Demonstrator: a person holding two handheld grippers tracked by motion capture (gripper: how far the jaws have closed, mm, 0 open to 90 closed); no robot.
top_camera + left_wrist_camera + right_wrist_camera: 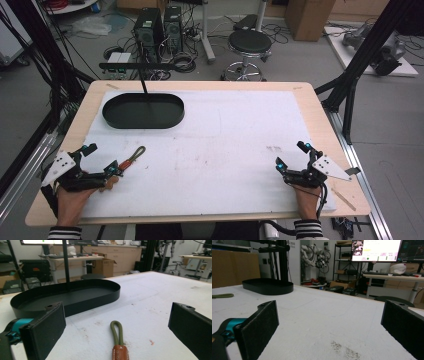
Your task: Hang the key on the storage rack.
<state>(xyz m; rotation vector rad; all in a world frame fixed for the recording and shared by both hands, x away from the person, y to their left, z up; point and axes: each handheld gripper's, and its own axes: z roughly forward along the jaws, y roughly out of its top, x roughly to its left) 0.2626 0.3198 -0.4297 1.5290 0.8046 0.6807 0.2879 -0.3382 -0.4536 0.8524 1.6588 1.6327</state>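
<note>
Left gripper [102, 159] rests at the near left corner of the table [310, 100], held by a hand [75, 197] with a striped cuff at the wrist. Its jaws stand wide apart and grip nothing. Between them, in the left gripper view, lies the strap [118, 340]: an olive cord loop with a brown leather tab at its near end, flat on the white mat [155, 305]. From above, the strap [131, 158] runs slantwise, its tab end by the inner jaw and its loop pointing away toward the tray; whether the jaw touches the tab cannot be told.

Right gripper [291, 155] sits at the near right of the table, well apart from the left one, in the other hand [306, 195]. Its jaws are also spread wide with nothing between them; its own view shows bare mat there, with a dark smudge [344, 348] just ahead. Far off at the left edge of that view a bit of the olive strap [222, 295] lies on the mat.

Farther on, at the far left of the mat, stands the tray [111, 118], a black oval with a low wall and nothing in it. A thin black post [145, 85] rises from its far side and carries a crossbar. In the left gripper view the tray [110, 295] lies just beyond the strap's loop, apart from it.

Beyond the table are a round stool [249, 47], two computer towers [157, 27] and tangled cables on the floor.
</note>
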